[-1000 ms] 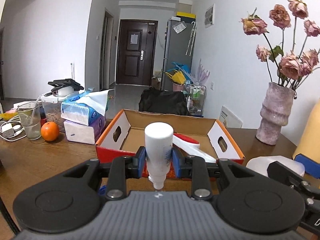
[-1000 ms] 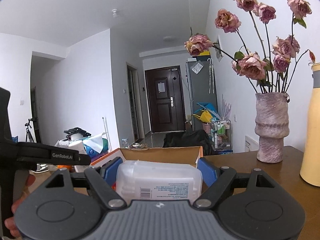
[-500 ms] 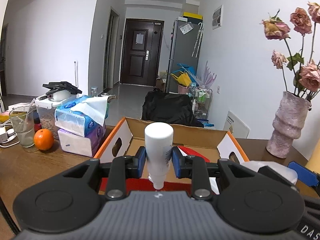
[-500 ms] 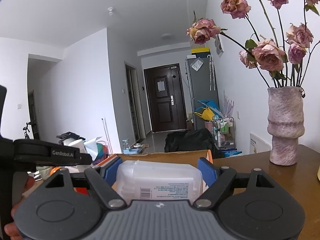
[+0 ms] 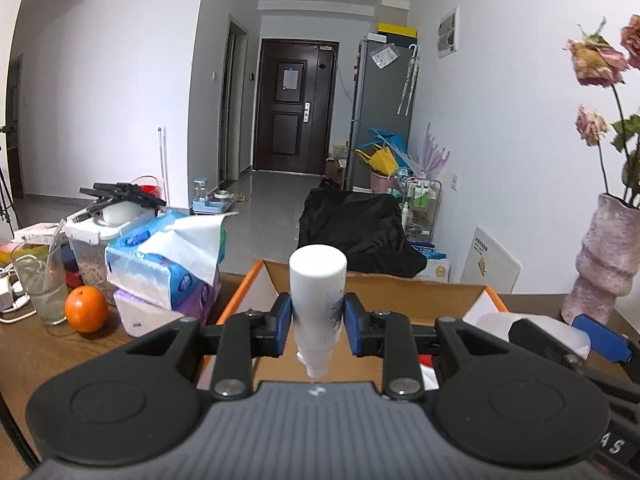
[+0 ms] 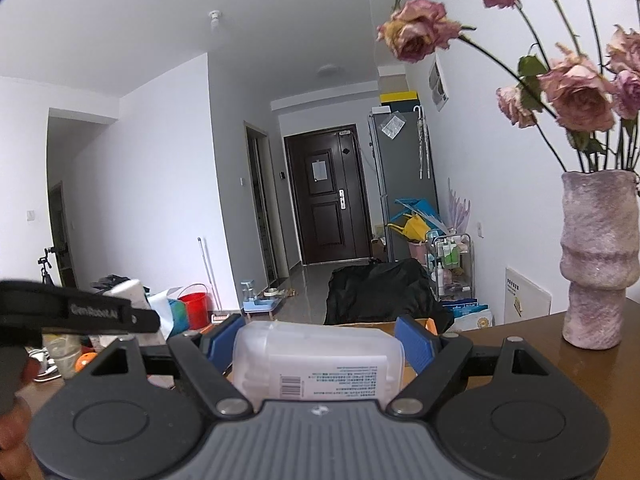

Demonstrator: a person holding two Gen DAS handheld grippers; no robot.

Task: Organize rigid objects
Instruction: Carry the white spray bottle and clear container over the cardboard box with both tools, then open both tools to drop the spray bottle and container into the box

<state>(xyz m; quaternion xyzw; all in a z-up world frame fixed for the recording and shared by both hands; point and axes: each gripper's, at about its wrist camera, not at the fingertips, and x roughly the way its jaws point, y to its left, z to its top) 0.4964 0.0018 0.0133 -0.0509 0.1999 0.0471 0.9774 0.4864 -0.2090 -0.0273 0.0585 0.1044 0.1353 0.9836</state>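
Between the blue pads of the left gripper [image 5: 318, 322], a white bottle [image 5: 318, 300] stands clamped at its middle, its broad flat end up and its narrow nozzle end pointing down toward the gripper body. The pads press on both of its sides. Just beyond and below the bottle lies an open cardboard box [image 5: 400, 286] with orange-edged flaps, resting on the brown wooden table [image 5: 48, 356]; the bottle hangs over the box's near part. Something red shows inside the box, mostly hidden by the gripper.

Left of the box sit stacked tissue packs [image 5: 168, 276], an orange [image 5: 86, 308] and a glass [image 5: 40, 280]. A pale pink vase [image 5: 600, 268] with dried roses stands at the right of the table.

The right gripper [image 6: 318, 344] holds a translucent white plastic container [image 6: 318, 360] across its width, its jaws set wide with a blue pad against each end. A printed label with a barcode faces the camera. The container sits square between the fingers, level, with the far edge of the box just visible behind it. In the left wrist view this same container and one blue pad appear at the lower right, just beside the box's right flap. In the right wrist view, the person's hand [image 6: 12, 420] shows at the left edge.
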